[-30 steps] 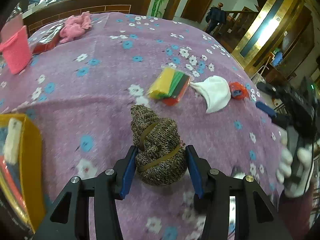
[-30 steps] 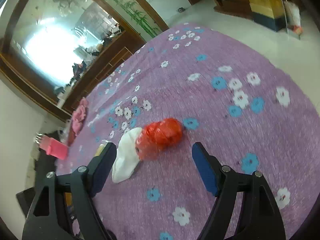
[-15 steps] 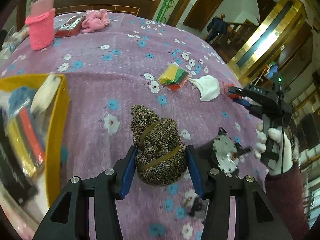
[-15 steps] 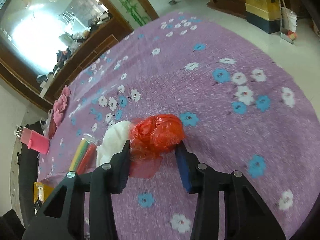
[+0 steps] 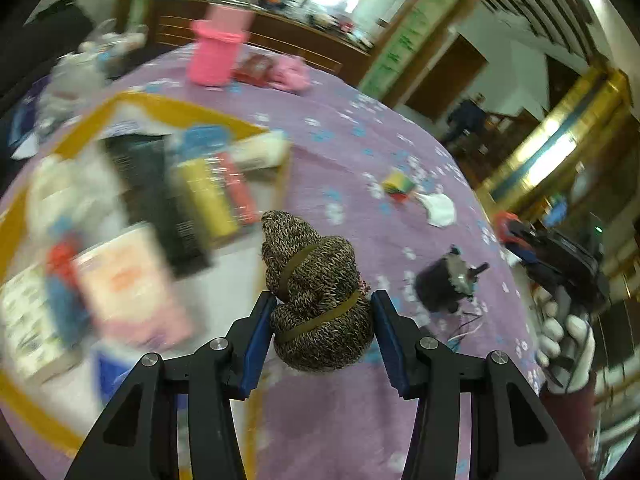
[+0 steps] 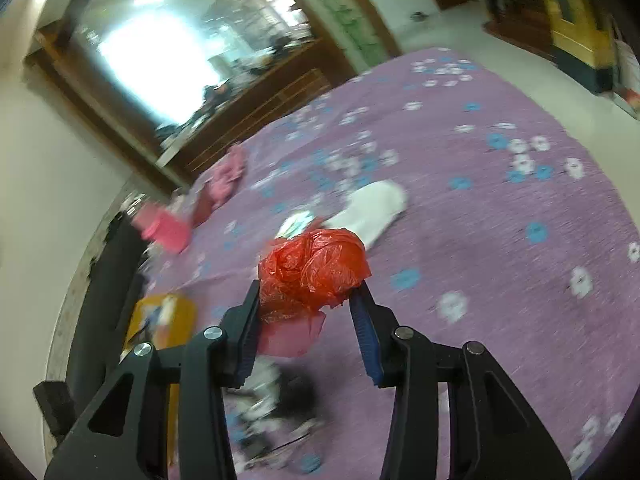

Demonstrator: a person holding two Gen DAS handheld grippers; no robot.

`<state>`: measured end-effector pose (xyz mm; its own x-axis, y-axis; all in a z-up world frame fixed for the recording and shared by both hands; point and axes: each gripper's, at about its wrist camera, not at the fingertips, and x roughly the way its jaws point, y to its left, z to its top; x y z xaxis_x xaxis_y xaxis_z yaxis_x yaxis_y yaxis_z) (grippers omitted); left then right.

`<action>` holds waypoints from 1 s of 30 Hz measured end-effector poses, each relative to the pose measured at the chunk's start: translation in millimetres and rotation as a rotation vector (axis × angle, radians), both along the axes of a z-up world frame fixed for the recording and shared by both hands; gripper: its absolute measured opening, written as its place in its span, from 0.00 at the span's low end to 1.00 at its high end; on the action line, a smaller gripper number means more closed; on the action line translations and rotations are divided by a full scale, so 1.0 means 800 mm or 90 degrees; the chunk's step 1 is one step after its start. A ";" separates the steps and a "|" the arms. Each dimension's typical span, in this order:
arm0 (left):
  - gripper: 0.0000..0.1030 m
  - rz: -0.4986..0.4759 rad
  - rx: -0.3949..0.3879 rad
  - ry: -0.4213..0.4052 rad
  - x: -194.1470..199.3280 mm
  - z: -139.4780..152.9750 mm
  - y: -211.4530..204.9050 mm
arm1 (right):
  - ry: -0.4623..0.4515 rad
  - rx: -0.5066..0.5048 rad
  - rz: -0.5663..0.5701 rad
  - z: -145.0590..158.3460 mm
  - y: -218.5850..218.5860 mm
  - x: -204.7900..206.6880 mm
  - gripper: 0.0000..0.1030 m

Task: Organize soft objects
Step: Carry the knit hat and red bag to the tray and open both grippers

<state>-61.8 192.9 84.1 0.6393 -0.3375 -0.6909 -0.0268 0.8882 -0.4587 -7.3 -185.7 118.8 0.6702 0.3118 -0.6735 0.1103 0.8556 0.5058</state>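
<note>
Purple flowered cloth covers the bench (image 5: 344,152). Left hand-held gripper (image 5: 322,322) is clenched on the knitted bundle (image 5: 316,296), carried in the air beside the yellow box (image 5: 132,100). Right hand-held gripper (image 6: 306,310) is clamped on the red plastic bag (image 6: 312,268), above the cloth. Risks: the bag's loose flap hangs under the jaws, so thin plastic could slip free. The box looks crowded, so the bundle may roll off its contents. White cloth (image 6: 372,212) and colored pack (image 5: 398,182) are not yet sorted.

No text, label or number is legible; the packaging print is blurred.
</note>
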 end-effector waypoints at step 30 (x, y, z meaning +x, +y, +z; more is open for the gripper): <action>0.47 0.163 0.070 0.007 -0.115 -0.019 0.121 | 0.015 -0.142 0.414 -0.045 0.399 -0.065 0.40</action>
<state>-153.5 289.7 68.7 0.6865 -0.0890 -0.7217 -0.2606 0.8964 -0.3584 -58.9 133.7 82.9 0.3786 0.4985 -0.7798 -0.4519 0.8349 0.3143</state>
